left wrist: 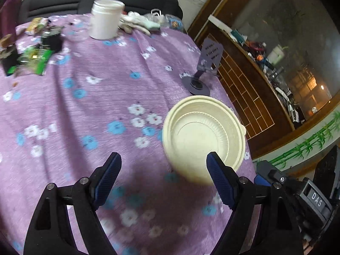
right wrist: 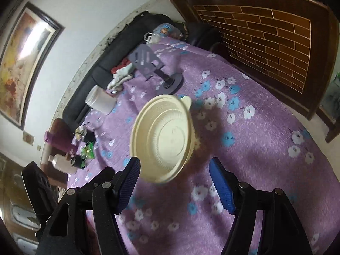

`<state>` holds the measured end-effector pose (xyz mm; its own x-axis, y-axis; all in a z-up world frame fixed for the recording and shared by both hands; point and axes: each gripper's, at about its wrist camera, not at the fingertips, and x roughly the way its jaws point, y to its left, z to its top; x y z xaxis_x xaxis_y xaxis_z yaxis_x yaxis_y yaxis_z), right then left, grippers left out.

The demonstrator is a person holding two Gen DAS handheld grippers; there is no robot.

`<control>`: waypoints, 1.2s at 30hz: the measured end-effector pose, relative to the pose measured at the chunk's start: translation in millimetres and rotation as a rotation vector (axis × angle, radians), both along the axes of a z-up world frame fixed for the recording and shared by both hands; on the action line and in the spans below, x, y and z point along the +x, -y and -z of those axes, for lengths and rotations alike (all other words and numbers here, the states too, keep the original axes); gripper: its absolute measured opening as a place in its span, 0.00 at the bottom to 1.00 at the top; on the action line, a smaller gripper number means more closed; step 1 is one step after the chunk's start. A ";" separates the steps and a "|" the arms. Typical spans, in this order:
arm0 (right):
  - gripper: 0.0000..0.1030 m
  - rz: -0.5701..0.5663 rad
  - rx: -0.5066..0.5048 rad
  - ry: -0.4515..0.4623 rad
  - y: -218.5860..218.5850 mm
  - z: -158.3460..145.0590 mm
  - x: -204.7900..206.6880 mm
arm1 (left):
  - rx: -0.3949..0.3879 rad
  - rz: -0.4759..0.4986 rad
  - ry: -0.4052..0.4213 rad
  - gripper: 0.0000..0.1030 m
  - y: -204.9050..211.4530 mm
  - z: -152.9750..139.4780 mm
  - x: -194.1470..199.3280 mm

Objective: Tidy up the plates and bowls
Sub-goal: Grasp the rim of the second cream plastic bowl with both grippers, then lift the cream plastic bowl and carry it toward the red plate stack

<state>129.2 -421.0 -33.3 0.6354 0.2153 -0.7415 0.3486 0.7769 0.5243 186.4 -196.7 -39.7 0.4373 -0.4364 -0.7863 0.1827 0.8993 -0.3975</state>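
beyond open jaws of both grippers: cream bowl (left wrist: 204, 136) (right wrist: 164, 137), ungripped.

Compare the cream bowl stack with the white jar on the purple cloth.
The cream bowl stack is wide, shallow and open-topped; the white jar is tall, narrow and lidded. The bowl stack sits near the table's edge, close to the grippers; the jar stands at the far side, by the gloves. Both are pale, round and rest upright on the tablecloth.

Both wrist views looked steeply down along their jaws, close over the bench (left wrist: 85, 106); both shared the cream bowl (left wrist: 204, 136) near centre frame.
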 end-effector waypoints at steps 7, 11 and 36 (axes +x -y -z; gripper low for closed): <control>0.60 0.004 -0.008 -0.047 8.2 15.7 26.4 | 0.011 0.000 -0.052 0.80 19.0 19.8 22.3; 0.54 0.009 -0.012 -0.071 8.6 24.9 34.0 | 0.015 -0.017 -0.069 0.80 26.2 28.7 30.9; 0.09 -0.032 -0.031 -0.015 -30.1 15.3 -21.4 | 0.229 0.021 0.122 0.11 11.6 4.2 -43.4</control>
<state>107.8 -390.9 -48.6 0.6172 0.2123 -0.7576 0.3309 0.8036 0.4947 143.0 -208.3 -43.9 0.5273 -0.2634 -0.8078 0.2365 0.9587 -0.1582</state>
